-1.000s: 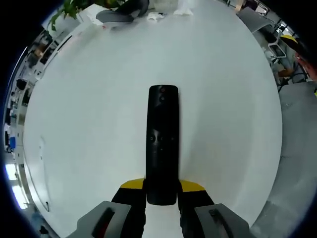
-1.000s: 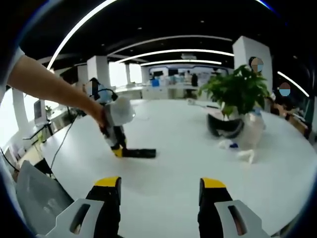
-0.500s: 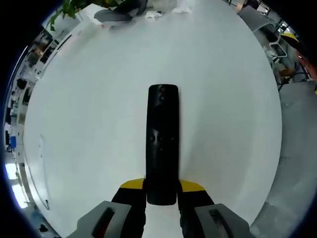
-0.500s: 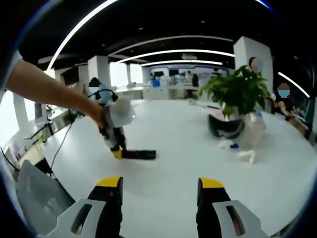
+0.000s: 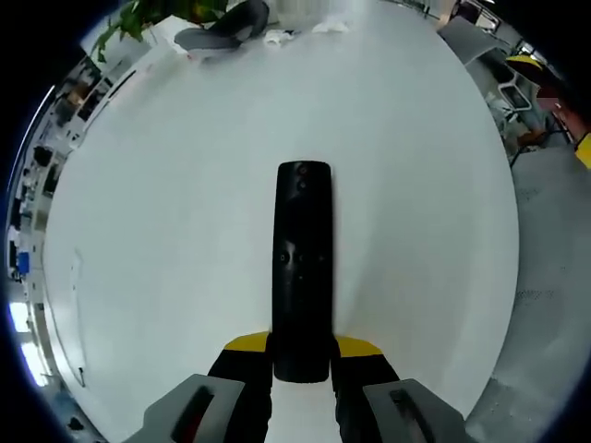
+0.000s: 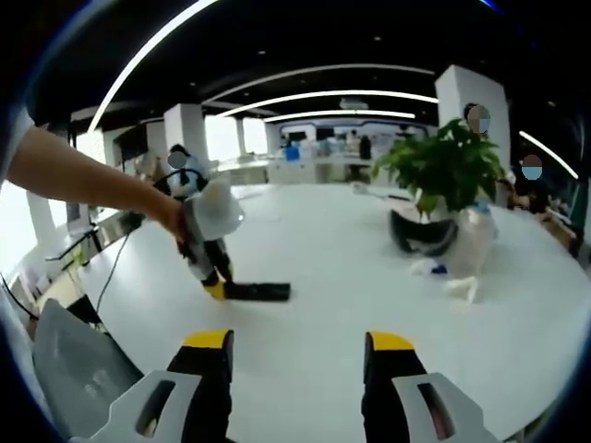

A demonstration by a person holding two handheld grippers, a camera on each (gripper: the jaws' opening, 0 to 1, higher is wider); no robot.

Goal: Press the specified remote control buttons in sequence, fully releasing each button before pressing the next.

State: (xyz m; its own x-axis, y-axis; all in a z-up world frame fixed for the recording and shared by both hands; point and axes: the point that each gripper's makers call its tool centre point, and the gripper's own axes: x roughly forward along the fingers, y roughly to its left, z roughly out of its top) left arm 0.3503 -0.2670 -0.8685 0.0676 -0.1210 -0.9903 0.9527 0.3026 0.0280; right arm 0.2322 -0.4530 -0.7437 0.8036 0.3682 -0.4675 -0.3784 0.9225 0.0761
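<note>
White and wide, the tabletop (image 5: pixel 166 212) carries one black remote control (image 5: pixel 302 268), which lies flat along the middle of the left gripper view with its buttons facing up. One red-marked button sits near the far end of the remote and a small cluster of buttons shows about halfway down its length; their exact count is too small to tell. The left gripper (image 5: pixel 302 355) has its two yellow-tipped jaws closed against the near end of the remote, one on each side, gripping it.

At the far edge of the tabletop stand one green potted plant (image 6: pixel 446 171), a dark curved object (image 6: pixel 420 235) just below it, and a few small white items (image 6: pixel 457 277) beside that.

From the right gripper view, the left gripper (image 6: pixel 208 245) shows across the tabletop in a person's hand (image 6: pixel 175 220), tilted down with the remote (image 6: pixel 259 292) lying flat at its tip. The right gripper (image 6: pixel 297 346) hangs above the tabletop with its two jaws spread wide apart and nothing between them, well apart from the remote. Behind the tabletop runs an open office with white columns and long curved ceiling lights.
</note>
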